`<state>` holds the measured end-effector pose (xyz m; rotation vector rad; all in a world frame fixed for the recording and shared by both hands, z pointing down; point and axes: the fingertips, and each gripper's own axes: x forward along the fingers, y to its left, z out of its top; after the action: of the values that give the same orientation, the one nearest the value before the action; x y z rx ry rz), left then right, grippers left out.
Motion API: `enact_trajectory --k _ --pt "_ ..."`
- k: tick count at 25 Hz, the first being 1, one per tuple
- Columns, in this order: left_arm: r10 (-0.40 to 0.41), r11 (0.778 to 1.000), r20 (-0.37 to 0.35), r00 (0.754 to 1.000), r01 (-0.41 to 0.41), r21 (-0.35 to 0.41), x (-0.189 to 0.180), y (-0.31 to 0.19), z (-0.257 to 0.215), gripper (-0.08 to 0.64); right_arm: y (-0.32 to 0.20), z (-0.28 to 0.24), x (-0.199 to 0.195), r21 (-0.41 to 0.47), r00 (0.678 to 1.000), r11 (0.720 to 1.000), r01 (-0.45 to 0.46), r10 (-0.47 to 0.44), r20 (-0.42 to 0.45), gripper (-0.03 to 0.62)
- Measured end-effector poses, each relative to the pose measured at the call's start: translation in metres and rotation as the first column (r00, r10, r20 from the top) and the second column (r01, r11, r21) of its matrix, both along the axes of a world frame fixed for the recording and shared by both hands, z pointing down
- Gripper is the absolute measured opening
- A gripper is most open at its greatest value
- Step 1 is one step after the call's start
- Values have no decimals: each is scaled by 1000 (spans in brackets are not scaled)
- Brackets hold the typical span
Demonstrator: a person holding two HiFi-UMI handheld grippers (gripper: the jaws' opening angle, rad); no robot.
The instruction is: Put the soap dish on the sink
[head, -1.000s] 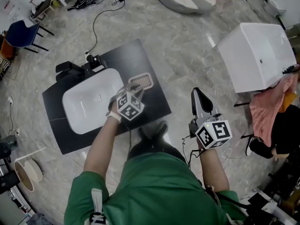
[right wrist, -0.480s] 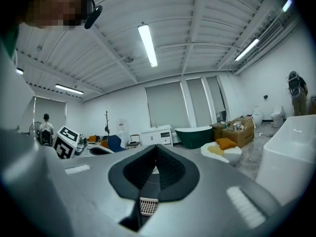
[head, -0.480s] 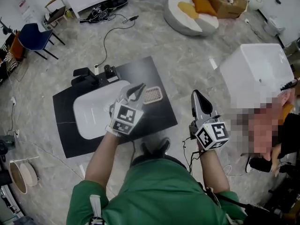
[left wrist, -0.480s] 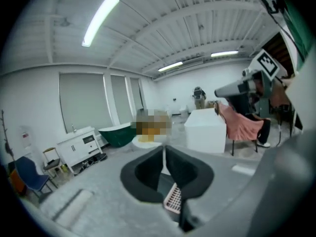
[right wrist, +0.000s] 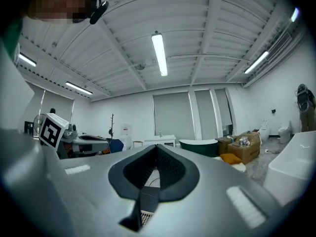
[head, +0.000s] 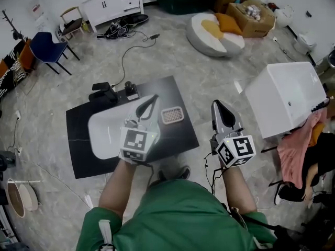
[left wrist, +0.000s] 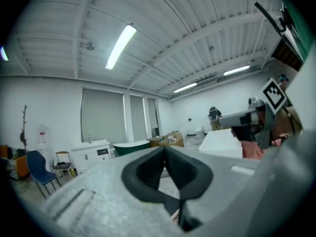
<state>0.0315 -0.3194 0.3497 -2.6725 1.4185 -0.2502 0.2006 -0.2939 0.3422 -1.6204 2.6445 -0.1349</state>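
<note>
The soap dish (head: pixel 172 115), a small pale slatted tray, lies flat on the black slab (head: pixel 78 145) just right of the white sink basin (head: pixel 107 135). My left gripper (head: pixel 153 98) hovers over the basin's right rim, a short way left of the dish and not touching it. It is shut with nothing in it, and its jaws meet at the tip (left wrist: pixel 164 148). My right gripper (head: pixel 216 105) is held over the bare floor right of the slab. It is also shut and empty (right wrist: pixel 157 147).
A black faucet (head: pixel 104 93) stands at the back of the slab. A large white box-like fixture (head: pixel 285 98) sits at the right, with a person in pink (head: pixel 298 140) beside it. A round cushion (head: pixel 214 33), cardboard box (head: pixel 252 9), cables (head: pixel 131 51) and blue chair (head: pixel 47 48) lie farther off.
My left gripper has drawn back from the soap dish toward me, and the dish stays on the slab. The head view has tilted up. My right gripper has hardly moved.
</note>
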Motion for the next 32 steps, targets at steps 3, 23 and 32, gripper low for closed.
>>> enact_trajectory --k 3,23,32 --pt "-40 999 -50 998 41 27 -8 2 -20 -2 3 -18 2 51 1000 999 -19 20 -17 -3" --pt "-189 979 -164 968 198 39 -39 -7 -51 -2 0 -52 7 175 998 984 -17 26 -52 -3" --pt "-189 980 -158 969 196 34 -35 -13 -46 -3 -3 -50 7 170 999 985 -4 13 -52 -3"
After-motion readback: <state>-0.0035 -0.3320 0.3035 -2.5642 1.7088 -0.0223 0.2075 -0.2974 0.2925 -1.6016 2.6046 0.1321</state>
